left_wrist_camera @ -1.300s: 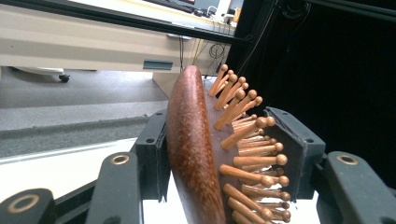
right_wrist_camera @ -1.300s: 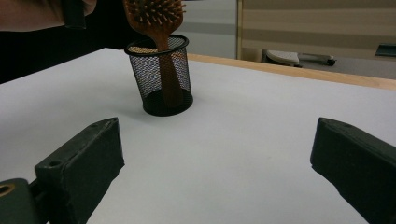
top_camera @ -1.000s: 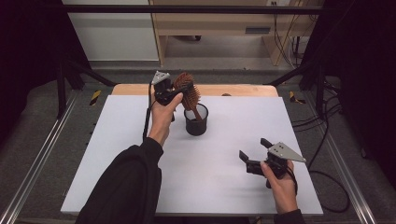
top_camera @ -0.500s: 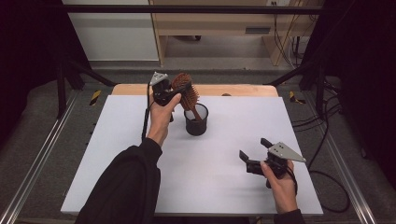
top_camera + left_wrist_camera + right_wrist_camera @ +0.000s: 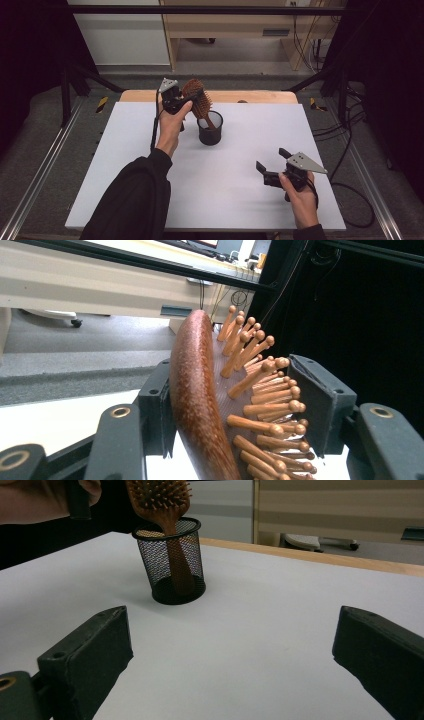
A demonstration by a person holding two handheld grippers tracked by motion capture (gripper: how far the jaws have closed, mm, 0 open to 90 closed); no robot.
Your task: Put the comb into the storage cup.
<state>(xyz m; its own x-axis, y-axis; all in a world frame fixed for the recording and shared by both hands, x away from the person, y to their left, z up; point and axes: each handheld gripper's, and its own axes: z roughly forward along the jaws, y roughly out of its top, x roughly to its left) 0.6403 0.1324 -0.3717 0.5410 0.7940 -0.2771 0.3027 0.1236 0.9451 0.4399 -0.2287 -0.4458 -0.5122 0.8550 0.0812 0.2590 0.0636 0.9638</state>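
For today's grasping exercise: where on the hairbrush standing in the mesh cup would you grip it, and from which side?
Grip the hairbrush by its head, from above. Its handle stands inside the cup, so only the head sticks out. Set one jaw on the smooth back and one on the bristles, as the left gripper has them.

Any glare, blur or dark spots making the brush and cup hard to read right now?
High view: even light, dark edges, hairbrush slightly soft. Left gripper view: brush sharp up close, black backdrop on one side. Right gripper view: mesh cup crisp with handle visible through it; own jaws blurred.
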